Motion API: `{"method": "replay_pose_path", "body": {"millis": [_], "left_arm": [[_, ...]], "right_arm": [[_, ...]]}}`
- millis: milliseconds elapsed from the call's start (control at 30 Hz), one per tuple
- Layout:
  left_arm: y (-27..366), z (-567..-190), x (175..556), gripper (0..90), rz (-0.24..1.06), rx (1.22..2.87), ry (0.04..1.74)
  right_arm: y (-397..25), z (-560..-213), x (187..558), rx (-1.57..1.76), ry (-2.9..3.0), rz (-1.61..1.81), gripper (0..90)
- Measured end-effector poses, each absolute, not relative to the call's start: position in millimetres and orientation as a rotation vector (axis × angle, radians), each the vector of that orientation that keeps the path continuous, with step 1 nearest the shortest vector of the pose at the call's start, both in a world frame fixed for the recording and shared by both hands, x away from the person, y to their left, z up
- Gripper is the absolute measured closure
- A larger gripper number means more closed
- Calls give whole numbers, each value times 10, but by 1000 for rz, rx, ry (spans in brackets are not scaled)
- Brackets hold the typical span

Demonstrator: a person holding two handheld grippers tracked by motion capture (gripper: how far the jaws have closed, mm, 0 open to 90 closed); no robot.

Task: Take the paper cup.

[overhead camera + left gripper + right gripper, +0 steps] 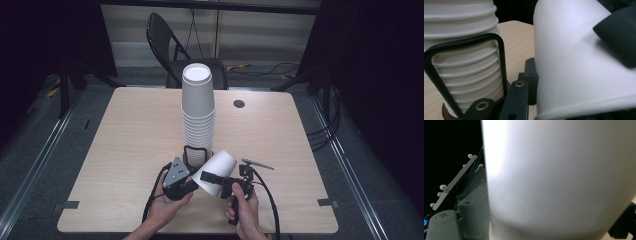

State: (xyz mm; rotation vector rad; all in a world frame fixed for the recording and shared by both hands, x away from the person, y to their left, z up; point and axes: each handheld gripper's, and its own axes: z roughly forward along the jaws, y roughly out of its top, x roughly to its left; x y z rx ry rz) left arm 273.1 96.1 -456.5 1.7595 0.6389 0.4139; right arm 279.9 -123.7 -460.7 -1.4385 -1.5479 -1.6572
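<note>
Wide bare table [125, 150] left and right. Near the front edge – single white cup [215, 172] tilted, clamped in right gripper [223, 181]; left gripper [194, 154] spread around tall nested cup stack [198, 115], nothing clenched.

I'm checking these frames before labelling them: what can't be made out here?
- Right gripper jaw tips: in the right gripper view the tilted cup sits too close and covers them.
- Left gripper grip: in the high view its grey plate and the cup hide the jaws.
- Base of the cup stack: the black wire holder and the bottom edge of the left gripper view cut it off.
</note>
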Motion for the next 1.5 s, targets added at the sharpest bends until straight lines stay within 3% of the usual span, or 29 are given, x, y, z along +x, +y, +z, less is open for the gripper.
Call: {"method": "replay_pose_path", "body": {"millis": [800, 1100, 1500], "left_arm": [[993, -4546, 2699, 854, 283, 1816, 642], [1053, -4507, 2726, 859, 198, 1903, 718], [1160, -4397, 2768, 860, 143, 2019, 767]], "right_arm": [[-1581, -4528, 2905, -1552, -1618, -1817, 127], [-1716, -4504, 2917, -1586, -1816, -1876, 129], [-1745, -4430, 2791, -1361, -2141, -1925, 129]]}}
